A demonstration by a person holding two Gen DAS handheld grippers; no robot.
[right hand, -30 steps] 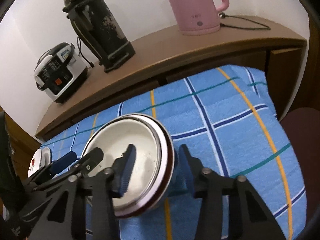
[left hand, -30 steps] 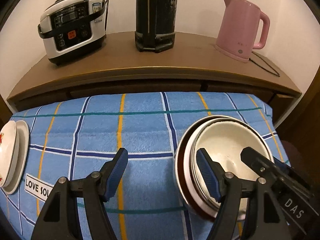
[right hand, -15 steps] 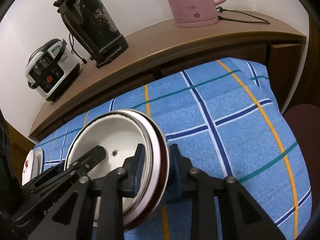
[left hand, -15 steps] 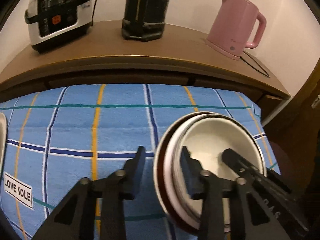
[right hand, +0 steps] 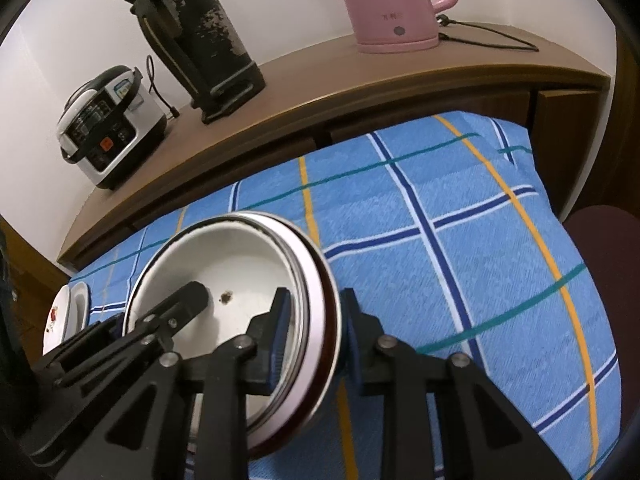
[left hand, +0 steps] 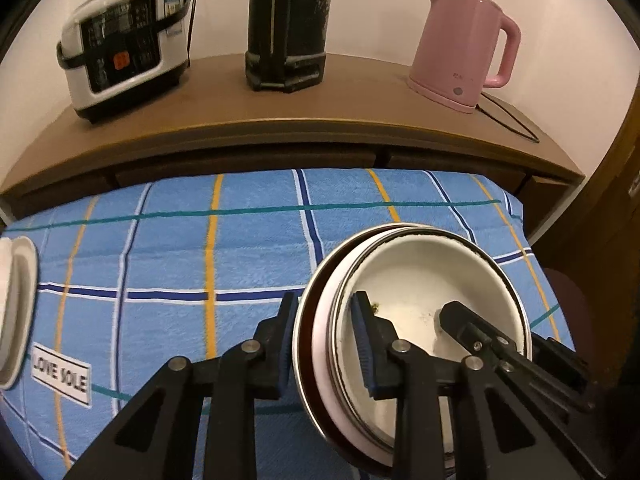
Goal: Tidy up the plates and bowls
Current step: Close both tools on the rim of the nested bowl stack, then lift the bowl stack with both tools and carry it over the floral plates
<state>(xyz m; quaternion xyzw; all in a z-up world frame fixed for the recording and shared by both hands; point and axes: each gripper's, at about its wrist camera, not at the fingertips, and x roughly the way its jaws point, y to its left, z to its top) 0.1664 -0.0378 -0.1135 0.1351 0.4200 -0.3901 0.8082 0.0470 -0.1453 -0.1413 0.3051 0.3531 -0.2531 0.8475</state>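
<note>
stacked bowls (left hand: 420, 280) | clamped at opposite rims | left gripper (left hand: 326, 344) | right gripper (right hand: 314, 332)

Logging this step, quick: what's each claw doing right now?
Left claw: shut on the left rim of the stacked bowls.
Right claw: shut on the right rim of the same stack.

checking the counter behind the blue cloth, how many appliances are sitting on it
3, all on the wooden counter: the rice cooker at its left end, the tall black flask in the middle, and the pink kettle at its right end. More may lie beyond the frame.
</note>
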